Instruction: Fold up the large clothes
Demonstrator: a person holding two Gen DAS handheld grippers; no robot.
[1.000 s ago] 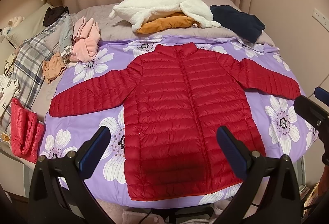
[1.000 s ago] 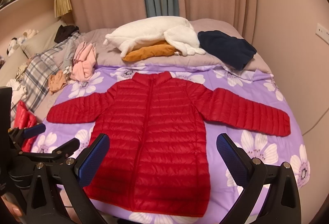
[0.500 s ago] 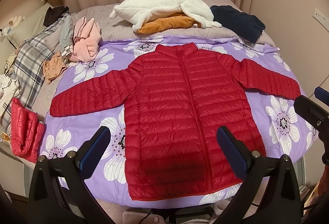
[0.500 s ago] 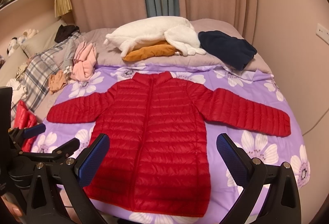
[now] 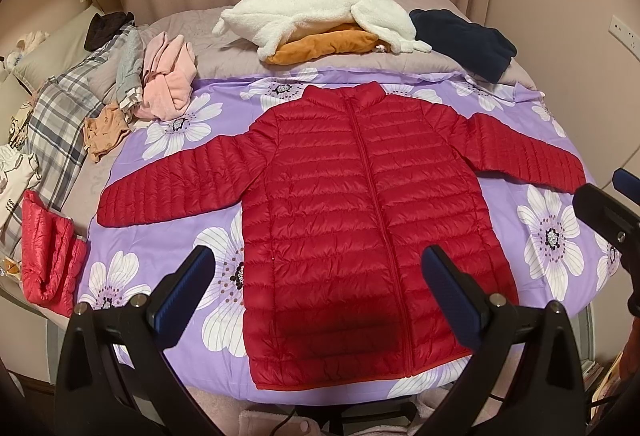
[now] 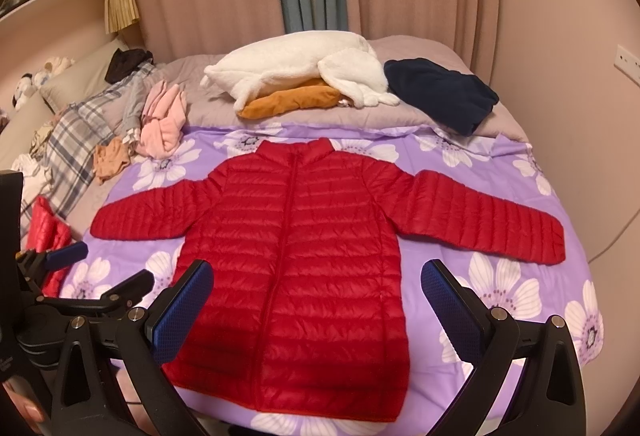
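A red quilted puffer jacket [image 5: 352, 204] lies flat and zipped on the purple flowered sheet [image 5: 160, 240], both sleeves spread out; it also shows in the right wrist view [image 6: 304, 244]. My left gripper [image 5: 318, 292] is open and empty, held above the jacket's hem. My right gripper [image 6: 316, 308] is open and empty, also above the hem. The left gripper shows at the left edge of the right wrist view [image 6: 96, 272].
A folded red puffer [image 5: 48, 252] lies at the bed's left edge. Pink clothes [image 5: 168, 80], a plaid cloth [image 5: 60, 124], a white fleece [image 5: 320, 12] over an orange item [image 5: 324, 46], and a navy garment [image 5: 464, 40] lie at the back. The wall is on the right.
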